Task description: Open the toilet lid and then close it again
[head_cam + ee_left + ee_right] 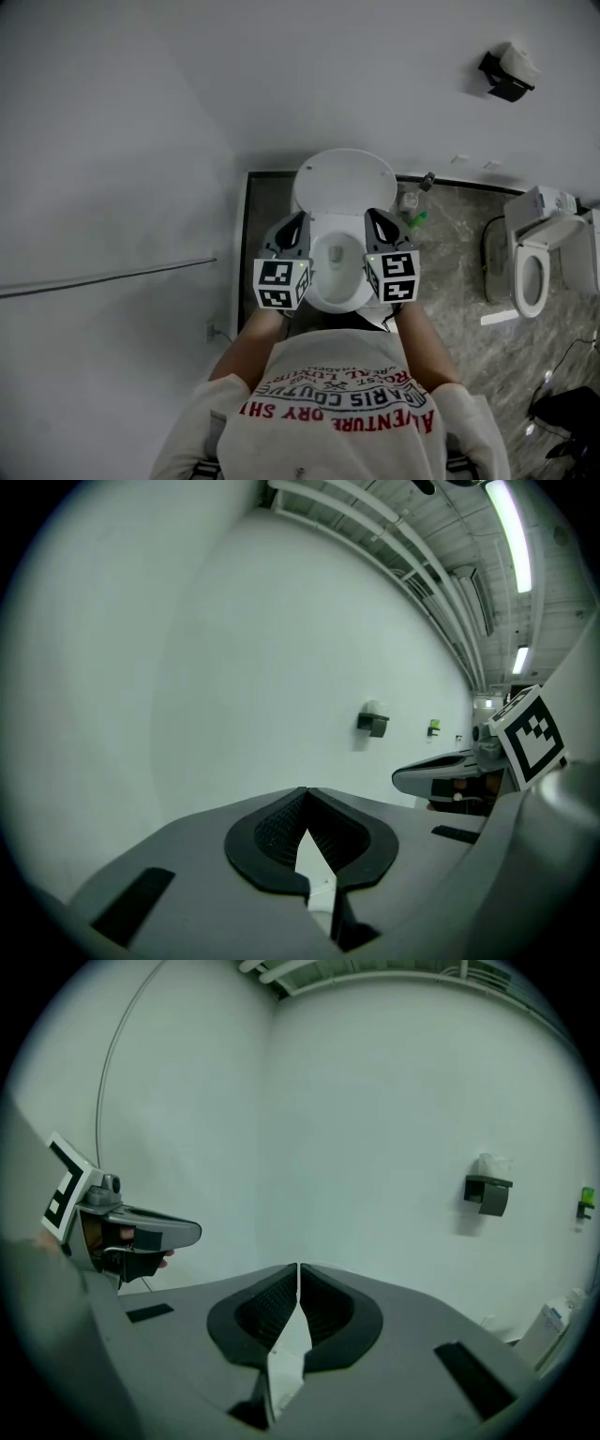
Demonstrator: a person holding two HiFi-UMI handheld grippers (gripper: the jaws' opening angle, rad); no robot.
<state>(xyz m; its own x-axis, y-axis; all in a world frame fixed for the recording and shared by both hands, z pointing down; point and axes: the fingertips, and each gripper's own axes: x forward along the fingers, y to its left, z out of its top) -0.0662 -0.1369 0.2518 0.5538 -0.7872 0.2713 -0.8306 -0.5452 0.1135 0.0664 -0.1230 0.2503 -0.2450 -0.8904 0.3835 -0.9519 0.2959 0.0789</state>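
Observation:
The white toilet (336, 281) stands against the wall straight ahead of me. Its lid (343, 180) is up and leans back toward the wall, so the bowl shows. My left gripper (299, 221) hovers by the bowl's left side and my right gripper (373, 217) by its right side, both shut with nothing between the jaws. In the left gripper view the shut left gripper (306, 793) points at bare wall, with the right gripper (450, 774) beside it. Seen from the right gripper view, the shut right gripper (298, 1269) also faces the wall, and the left gripper (131, 1230) shows at the left.
A second toilet (536, 262) stands to the right on the marbled floor (459, 244). Small bottles (412, 202) sit on the floor beside the first toilet. A black and white dispenser (507, 73) hangs on the wall. A thin rail (103, 277) runs along the left wall.

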